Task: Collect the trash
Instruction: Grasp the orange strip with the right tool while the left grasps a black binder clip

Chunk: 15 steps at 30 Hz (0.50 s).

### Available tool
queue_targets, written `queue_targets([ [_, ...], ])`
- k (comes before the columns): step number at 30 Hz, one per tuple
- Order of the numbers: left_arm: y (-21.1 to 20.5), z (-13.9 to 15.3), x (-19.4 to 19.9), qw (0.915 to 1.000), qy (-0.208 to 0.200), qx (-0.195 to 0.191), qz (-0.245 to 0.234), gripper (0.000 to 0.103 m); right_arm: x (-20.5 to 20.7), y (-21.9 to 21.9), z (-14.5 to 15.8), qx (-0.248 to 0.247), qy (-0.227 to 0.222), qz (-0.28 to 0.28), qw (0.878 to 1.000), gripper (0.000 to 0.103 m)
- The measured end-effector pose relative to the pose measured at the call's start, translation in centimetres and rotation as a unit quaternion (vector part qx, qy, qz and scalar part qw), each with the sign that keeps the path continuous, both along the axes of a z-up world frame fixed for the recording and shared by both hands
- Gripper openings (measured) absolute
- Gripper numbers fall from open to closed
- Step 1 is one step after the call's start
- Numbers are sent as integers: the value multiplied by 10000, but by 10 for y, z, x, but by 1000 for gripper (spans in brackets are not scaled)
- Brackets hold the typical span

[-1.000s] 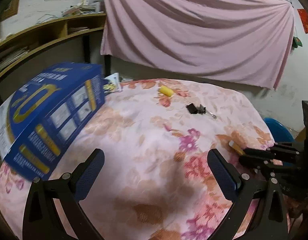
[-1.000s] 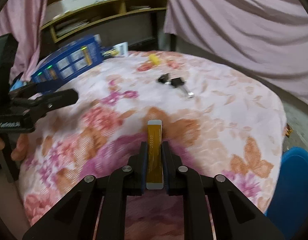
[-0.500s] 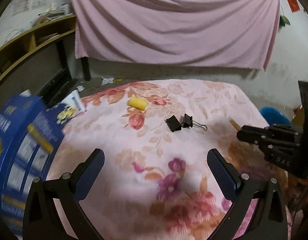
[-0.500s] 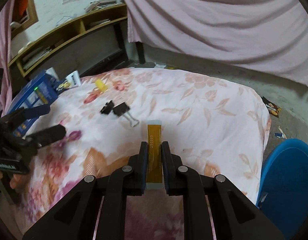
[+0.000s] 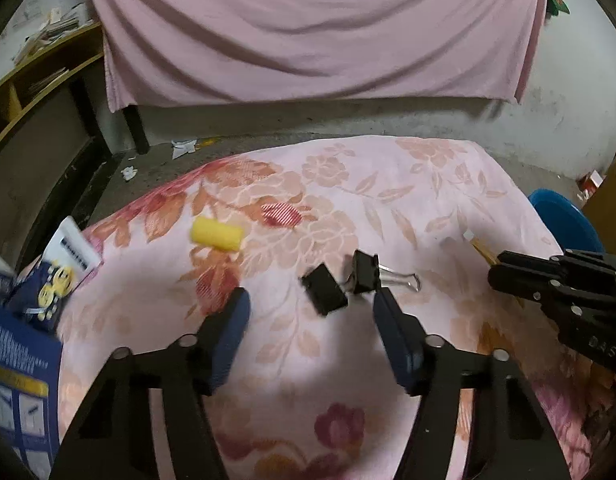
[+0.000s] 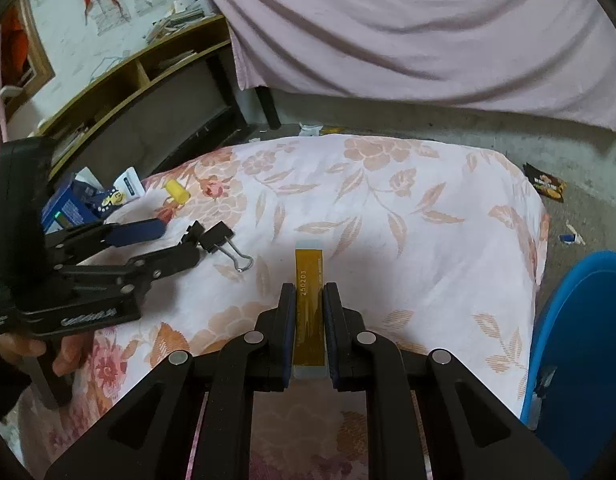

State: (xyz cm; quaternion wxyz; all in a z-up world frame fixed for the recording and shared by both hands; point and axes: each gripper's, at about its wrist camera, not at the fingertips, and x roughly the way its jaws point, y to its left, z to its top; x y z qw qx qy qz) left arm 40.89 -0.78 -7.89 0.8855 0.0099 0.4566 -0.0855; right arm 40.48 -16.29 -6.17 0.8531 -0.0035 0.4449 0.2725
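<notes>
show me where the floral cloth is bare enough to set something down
Free: the far half of the floral cloth, from the binder clips to the far edge, and right toward the blue bin. Crowded: the left side, with yellow roll and blue box.

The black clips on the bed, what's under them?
Under the two black binder clips you can see the flowery pink bedcover; they lie right on it, between the open fingers of the left gripper. The patch directly beneath them is covered.

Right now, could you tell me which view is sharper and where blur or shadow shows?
Left wrist view: motion blur smears the binder clips and yellow roll; a shadow falls under the left hand-held gripper. Right wrist view: sharper, the strip's printed digits legible.
</notes>
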Motion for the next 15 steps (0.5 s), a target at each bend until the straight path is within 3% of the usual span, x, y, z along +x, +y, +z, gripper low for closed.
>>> queue_targets([
  [10,-12,-10,9,9990,1,176,-416,22,-1,2,0,-35,-4,61,10000,12],
  [15,-21,-9,4,9984,-73,350,-433,22,-3,3,1,-22,-52,111,9999,11],
])
